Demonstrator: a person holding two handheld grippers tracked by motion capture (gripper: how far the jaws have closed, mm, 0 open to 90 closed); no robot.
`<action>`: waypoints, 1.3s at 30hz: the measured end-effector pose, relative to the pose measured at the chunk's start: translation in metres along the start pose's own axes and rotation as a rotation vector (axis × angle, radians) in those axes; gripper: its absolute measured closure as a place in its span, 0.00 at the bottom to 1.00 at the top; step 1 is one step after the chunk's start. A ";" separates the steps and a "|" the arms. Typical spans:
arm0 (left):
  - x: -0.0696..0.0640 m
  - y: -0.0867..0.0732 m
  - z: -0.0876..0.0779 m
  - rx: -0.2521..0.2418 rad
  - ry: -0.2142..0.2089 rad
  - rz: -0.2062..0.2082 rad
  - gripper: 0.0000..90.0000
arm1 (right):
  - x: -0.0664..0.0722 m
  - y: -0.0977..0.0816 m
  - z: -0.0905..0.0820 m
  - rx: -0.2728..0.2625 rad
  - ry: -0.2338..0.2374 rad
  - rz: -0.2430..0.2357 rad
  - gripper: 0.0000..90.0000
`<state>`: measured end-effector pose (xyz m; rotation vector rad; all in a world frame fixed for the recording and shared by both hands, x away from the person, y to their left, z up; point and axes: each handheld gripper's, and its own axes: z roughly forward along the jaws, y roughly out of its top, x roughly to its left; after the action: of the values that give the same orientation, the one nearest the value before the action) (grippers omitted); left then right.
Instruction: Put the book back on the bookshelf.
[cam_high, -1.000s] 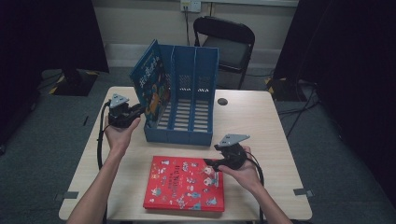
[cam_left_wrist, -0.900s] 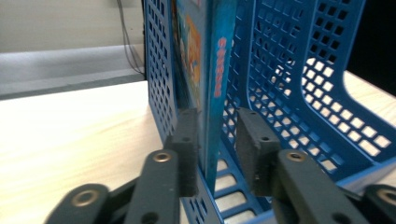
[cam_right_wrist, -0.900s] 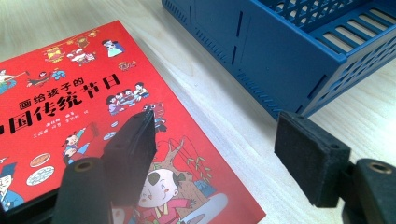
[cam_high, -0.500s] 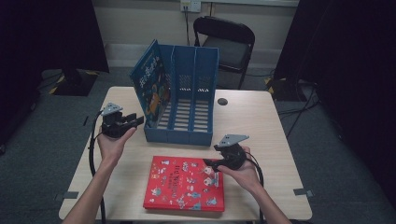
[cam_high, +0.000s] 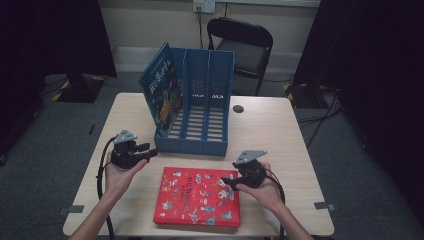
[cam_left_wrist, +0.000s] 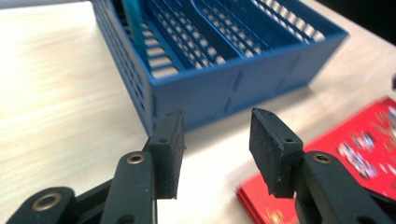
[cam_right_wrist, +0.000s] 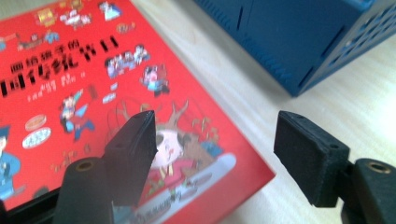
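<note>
Open hand-held gripper (cam_right_wrist: 212, 154) straddles red book's (cam_right_wrist: 70, 93) corner.

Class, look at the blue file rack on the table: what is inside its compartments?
The blue file rack holds one blue picture book leaning in its left compartment. The other two show bare slotted floor. The book hides part of that left compartment.

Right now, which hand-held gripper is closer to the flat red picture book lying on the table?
Right. The right hand-held gripper hangs open at the flat red picture book's right edge. The left hand-held gripper is off its upper-left corner, open and holding nothing, beside the blue plastic file rack.
</note>
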<state>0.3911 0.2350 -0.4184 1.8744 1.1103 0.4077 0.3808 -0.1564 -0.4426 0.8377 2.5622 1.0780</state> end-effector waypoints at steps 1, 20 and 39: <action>-0.002 -0.002 -0.001 0.005 -0.003 0.000 0.61 | 0.000 -0.002 0.000 0.007 0.000 -0.002 0.33; -0.029 -0.045 0.008 0.084 -0.152 0.014 0.65 | -0.004 -0.015 0.009 -0.015 0.009 0.044 0.29; -0.042 -0.057 0.018 0.109 -0.142 0.079 0.63 | -0.004 -0.017 0.008 -0.014 0.007 0.047 0.31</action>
<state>0.3499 0.2019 -0.4686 2.0144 0.9822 0.2582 0.3801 -0.1634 -0.4599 0.8966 2.5494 1.1136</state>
